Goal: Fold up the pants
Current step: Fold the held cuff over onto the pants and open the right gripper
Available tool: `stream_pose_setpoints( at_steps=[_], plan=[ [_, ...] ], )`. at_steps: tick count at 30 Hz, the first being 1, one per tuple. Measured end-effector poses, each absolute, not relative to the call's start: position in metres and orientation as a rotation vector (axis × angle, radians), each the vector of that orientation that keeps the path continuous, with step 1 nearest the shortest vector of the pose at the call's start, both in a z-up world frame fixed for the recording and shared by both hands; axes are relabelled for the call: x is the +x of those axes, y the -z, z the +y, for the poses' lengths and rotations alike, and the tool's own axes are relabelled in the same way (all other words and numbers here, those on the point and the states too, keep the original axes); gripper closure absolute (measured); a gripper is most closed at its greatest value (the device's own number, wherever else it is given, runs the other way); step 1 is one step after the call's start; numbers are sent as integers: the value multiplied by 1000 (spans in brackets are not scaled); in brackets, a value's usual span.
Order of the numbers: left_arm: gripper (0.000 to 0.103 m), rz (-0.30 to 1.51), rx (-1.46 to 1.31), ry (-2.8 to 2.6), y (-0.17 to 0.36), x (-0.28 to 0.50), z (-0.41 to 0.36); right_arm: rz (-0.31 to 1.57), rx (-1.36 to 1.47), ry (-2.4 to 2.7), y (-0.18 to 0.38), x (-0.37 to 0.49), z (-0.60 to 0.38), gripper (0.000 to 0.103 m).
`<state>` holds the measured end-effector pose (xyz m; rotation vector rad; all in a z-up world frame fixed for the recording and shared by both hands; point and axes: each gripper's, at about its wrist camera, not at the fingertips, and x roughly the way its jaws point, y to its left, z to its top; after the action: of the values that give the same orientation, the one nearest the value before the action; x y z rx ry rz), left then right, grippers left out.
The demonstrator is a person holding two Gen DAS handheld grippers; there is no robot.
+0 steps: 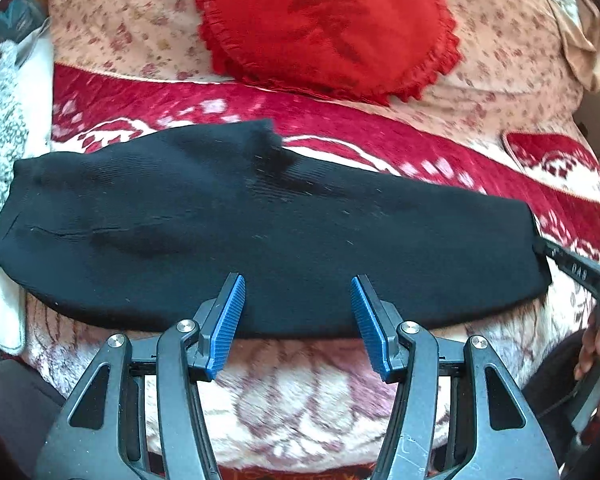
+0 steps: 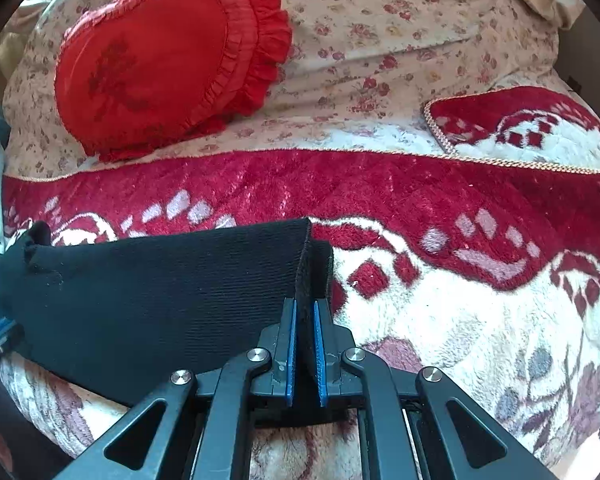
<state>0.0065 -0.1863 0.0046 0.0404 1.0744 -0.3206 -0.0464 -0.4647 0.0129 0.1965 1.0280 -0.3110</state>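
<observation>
Bed [image 2: 380,40] in floral sheet, red-white blanket [image 2: 440,280], black pants [image 1: 260,232], red frilled cushion [image 2: 160,68]

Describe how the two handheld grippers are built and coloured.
The left gripper and the right gripper match: dark grey plastic scissor-style linkage arms with triangular cut-outs, silver pivot rivets, and slim black fingers faced with ribbed blue pads. No cables or sleeves show clearly.

Home bedroom, bed with floral sheet [image 2: 380,32], red plush blanket [image 2: 380,184], frilled red cushion [image 2: 160,60]
</observation>
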Motion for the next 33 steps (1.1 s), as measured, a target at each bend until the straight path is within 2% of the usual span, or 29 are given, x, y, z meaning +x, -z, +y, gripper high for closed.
stream_pose_setpoints(
  at_steps=[5,8,12,15,21,28,30,32,33],
  plan=[
    [48,1089,58,343,-4,-5,-200,1018,244,290,-21,-52,-464,94],
    [42,1109,48,363,-4,-11,-208,1010,264,272,-25,-54,-465,89],
    [40,1156,-5,406,-2,-17,-220,999,330,247,-28,-58,-473,75],
    [40,1215,-63,460,2,-21,-234,1000,376,241,-27,-61,-480,70],
    [39,1351,-243,527,15,-20,-260,1007,483,203,-17,-61,-492,68],
    [39,1410,-437,527,24,-15,-274,1009,530,189,-9,-60,-500,67],
    [34,1437,-508,520,31,-9,-277,1011,546,185,-6,-60,-502,66],
    [18,1443,-597,521,33,-4,-276,1010,563,177,-4,-58,-503,66],
    [16,1440,-643,515,33,-3,-276,1011,571,171,-3,-56,-503,65]
  ],
)
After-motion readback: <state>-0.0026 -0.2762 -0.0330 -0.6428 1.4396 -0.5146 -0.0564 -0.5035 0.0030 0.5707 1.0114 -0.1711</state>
